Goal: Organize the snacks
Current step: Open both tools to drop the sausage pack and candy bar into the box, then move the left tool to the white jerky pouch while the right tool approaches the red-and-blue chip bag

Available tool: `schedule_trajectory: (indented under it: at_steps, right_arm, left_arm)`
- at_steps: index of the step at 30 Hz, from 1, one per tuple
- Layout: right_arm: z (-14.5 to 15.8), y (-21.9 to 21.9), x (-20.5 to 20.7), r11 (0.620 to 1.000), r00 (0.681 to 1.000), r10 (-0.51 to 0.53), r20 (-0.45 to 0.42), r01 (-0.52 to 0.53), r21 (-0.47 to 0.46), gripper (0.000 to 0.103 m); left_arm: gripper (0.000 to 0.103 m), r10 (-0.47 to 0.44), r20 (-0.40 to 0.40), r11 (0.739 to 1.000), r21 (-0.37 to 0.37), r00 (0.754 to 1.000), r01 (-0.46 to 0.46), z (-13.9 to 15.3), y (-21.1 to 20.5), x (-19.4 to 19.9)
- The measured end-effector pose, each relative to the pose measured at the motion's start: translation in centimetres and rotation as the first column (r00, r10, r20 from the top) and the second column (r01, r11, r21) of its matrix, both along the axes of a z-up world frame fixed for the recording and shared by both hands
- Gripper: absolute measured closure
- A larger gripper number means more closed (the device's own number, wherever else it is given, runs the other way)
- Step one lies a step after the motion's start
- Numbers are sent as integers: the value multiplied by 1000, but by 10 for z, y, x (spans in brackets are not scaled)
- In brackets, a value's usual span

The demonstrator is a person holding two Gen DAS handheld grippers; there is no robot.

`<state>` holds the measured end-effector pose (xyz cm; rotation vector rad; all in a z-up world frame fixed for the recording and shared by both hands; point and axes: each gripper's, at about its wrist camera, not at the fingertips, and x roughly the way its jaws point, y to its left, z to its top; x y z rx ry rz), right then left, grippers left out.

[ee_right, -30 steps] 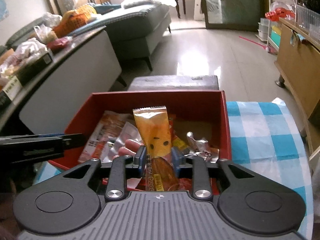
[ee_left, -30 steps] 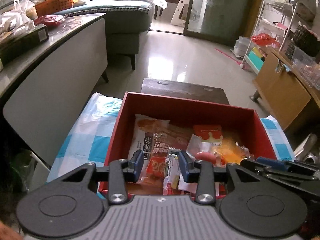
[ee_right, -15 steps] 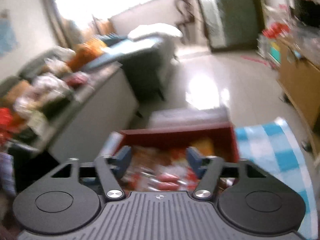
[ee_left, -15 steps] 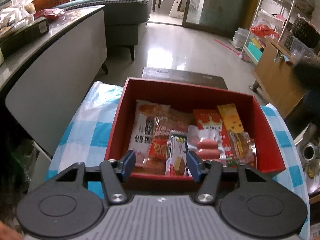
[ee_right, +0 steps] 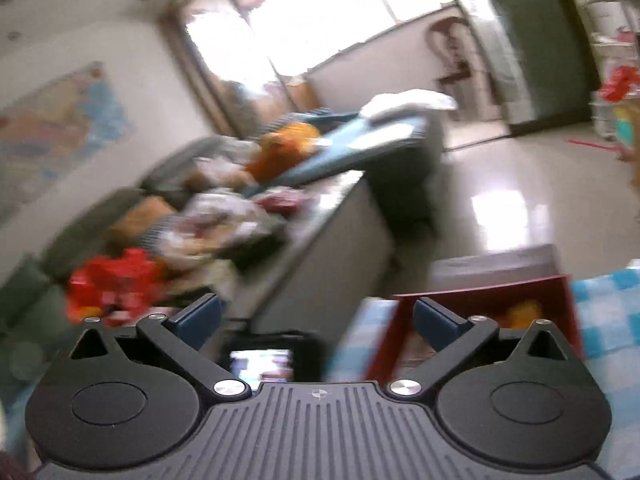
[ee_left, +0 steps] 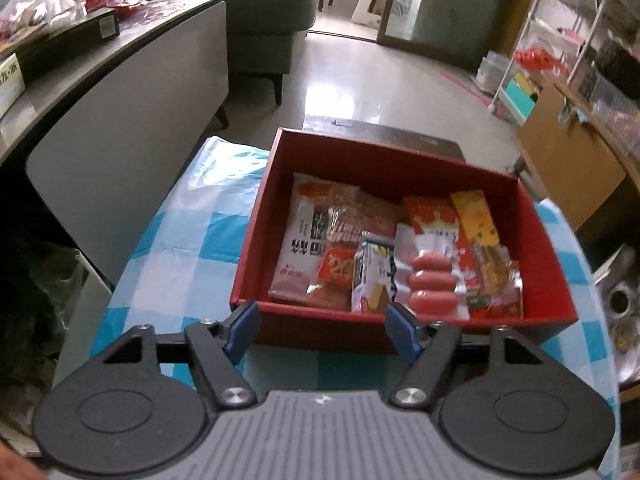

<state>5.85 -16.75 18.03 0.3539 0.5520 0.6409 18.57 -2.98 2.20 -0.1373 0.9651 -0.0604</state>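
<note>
A red box (ee_left: 384, 152) sits on a blue-and-white checked cloth (ee_left: 188, 240) and holds several snack packets, among them a sausage pack (ee_left: 434, 280) and a yellow packet (ee_left: 476, 224). My left gripper (ee_left: 322, 328) hovers at the box's near wall, its jaws opening with nothing between them. The right wrist view is blurred; my right gripper (ee_right: 316, 318) is raised and turned left, its jaws opening wide and empty. The red box (ee_right: 480, 300) shows at that view's lower right.
A grey counter (ee_left: 120, 60) on the left carries bags and a dark box. A heap of bags and red packets (ee_right: 116, 284) lies on it in the right wrist view. A dark stool (ee_left: 400, 136) stands behind the box, a wooden cabinet (ee_left: 560, 160) at right.
The right gripper let go of the yellow packet, which now lies in the box, then opened wide, rose and swung left. The left gripper opened and drew back to the box's near wall.
</note>
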Motion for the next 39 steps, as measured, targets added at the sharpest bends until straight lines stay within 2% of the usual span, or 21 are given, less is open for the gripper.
schedule_trajectory:
  at_steps: [2, 3, 6, 10, 14, 18, 22, 26, 28, 30, 34, 35, 39]
  right_arm:
    - [5, 6, -9, 997, 997, 71, -10, -71, 12, 0]
    - [6, 9, -15, 996, 996, 85, -3, -85, -10, 0]
    - [1, 20, -30, 986, 992, 125, -6, -125, -112, 0]
    - [-15, 30, -37, 963, 985, 152, -81, -166, -213, 0]
    - [-11, 35, -58, 933, 985, 169, -44, -175, -314, 0]
    - [-9, 34, -63, 938, 985, 167, -31, -169, -304, 0]
    - [-20, 29, -62, 945, 984, 134, -117, -163, -284, 0]
    - [-31, 26, -66, 938, 980, 136, -143, -174, -300, 0]
    - [-47, 16, -60, 934, 987, 71, -148, -117, -338, 0]
    - [-69, -3, -49, 919, 990, -39, -135, -18, -394, 0]
    - [-110, -39, -20, 813, 960, -254, -117, 146, -563, 0]
    - [-118, -46, -13, 801, 952, -280, -122, 162, -576, 0]
    - [-150, -69, 12, 805, 921, -315, -229, 132, -579, 0]
  left_arm:
    - [39, -13, -24, 1000, 4, 1000, 13, -5, -5, -1]
    - [39, -22, -41, 1000, 0, 999, 22, -9, -7, -1]
    - [39, -43, -73, 999, 15, 996, 44, -20, -15, -7]
    - [39, -90, -116, 993, 60, 989, 97, -37, -31, -14]
    - [39, -135, -136, 986, 81, 981, 147, -44, -42, -21]
    - [39, -144, -142, 984, 80, 979, 157, -44, -45, -23]
    - [39, -138, -137, 985, 83, 981, 150, -41, -42, -26]
    - [39, -120, -147, 989, 68, 982, 131, -40, -30, -36]
    - [39, -107, -164, 992, 55, 981, 118, -43, -23, -45]
    - [39, -102, -182, 993, 45, 978, 112, -45, -19, -56]
    - [39, -112, -199, 993, 9, 974, 116, -48, -22, -79]
    - [39, -128, -211, 991, -3, 969, 130, -50, -26, -82]
    - [38, -217, -218, 975, 0, 952, 222, -53, -57, -94]
